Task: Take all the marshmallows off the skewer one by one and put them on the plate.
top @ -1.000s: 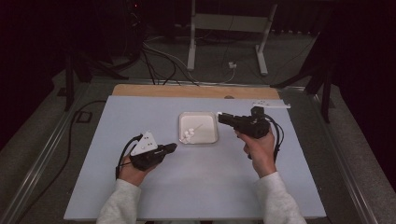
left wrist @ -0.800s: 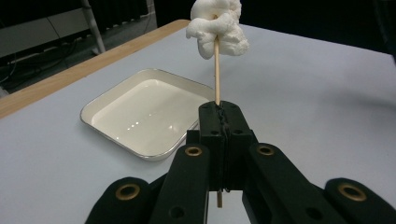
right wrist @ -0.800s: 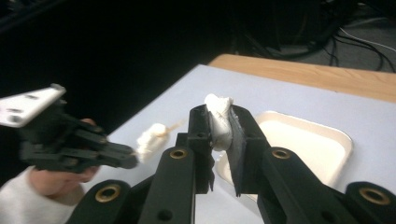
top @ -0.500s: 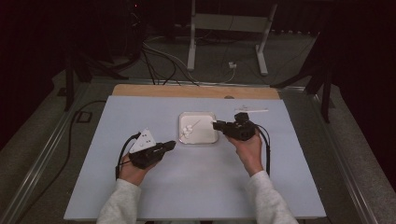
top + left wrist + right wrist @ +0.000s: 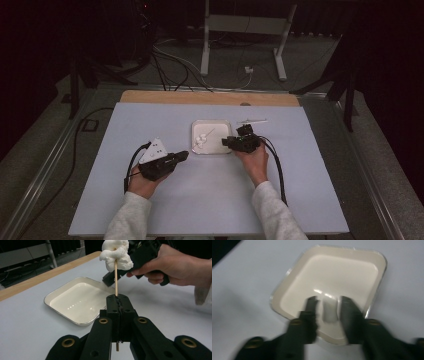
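— What's on the pale blue table [image 5: 150, 120]?

— Going left to right: the left gripper [image 5: 117, 303] clamps a wooden skewer [image 5: 116, 277] upright, marshmallows [image 5: 116, 253] on top. The white tray [image 5: 220, 150] sits next.

— And the right gripper [image 5: 326, 305]?

— Just beside the tray's right edge, jaws just been opening, apparently empty; the blur hides detail.
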`<state>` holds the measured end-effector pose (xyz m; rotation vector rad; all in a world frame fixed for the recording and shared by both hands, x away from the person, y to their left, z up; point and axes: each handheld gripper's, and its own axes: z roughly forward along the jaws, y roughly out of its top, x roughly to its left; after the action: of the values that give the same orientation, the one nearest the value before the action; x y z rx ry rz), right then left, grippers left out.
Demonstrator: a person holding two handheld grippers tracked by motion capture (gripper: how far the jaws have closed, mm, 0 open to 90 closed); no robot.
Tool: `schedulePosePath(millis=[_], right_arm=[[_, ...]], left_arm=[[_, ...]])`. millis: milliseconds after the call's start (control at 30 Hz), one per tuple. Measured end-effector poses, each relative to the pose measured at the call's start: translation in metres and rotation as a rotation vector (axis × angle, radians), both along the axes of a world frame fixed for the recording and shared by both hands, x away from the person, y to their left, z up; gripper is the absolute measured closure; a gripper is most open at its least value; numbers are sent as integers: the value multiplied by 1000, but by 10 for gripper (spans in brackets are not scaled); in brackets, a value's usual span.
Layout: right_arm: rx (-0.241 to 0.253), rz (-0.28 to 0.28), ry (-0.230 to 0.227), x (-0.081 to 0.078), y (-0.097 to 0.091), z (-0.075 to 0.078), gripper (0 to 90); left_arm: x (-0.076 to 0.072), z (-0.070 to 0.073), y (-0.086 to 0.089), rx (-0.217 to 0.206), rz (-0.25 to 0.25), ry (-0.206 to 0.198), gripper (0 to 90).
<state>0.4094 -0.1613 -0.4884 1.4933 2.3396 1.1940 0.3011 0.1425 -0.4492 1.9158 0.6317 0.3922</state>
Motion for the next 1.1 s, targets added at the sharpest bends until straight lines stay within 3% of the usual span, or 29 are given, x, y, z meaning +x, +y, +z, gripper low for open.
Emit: schedulePosePath(millis=[67,133,267,333,367,400,700,800,967,1100], right_arm=[[16,-3,41,3,-1,-3,454],[31,-7,25,-1,-3,0,378],[60,13,-2,-8,-5,11,328],[132,47,-24,-14,-9,25,308],[132,47,-24,-14,-9,25,308],[178,68,-26,-18,-12,33,290],[277,136,-46,-30,-14,55,280],[314,168,-53,-35,-8,64,282],[331,212,-47,-38,6,72,337],[367,217,-34,-38,12,74,379]], left_arm=[[0,0,0,2,2,-2,900],[0,0,1,-1,8,-4,900],[1,-1,1,-2,22,-3,900],[1,-1,1,-2,24,-3,900],[1,-1,1,-1,24,-4,900],[1,-1,1,0,24,-5,900],[1,-3,-5,18,26,-7,900],[1,-4,-6,23,23,-6,900],[0,-5,-10,32,16,-5,900],[0,-7,-12,37,10,-4,900]])
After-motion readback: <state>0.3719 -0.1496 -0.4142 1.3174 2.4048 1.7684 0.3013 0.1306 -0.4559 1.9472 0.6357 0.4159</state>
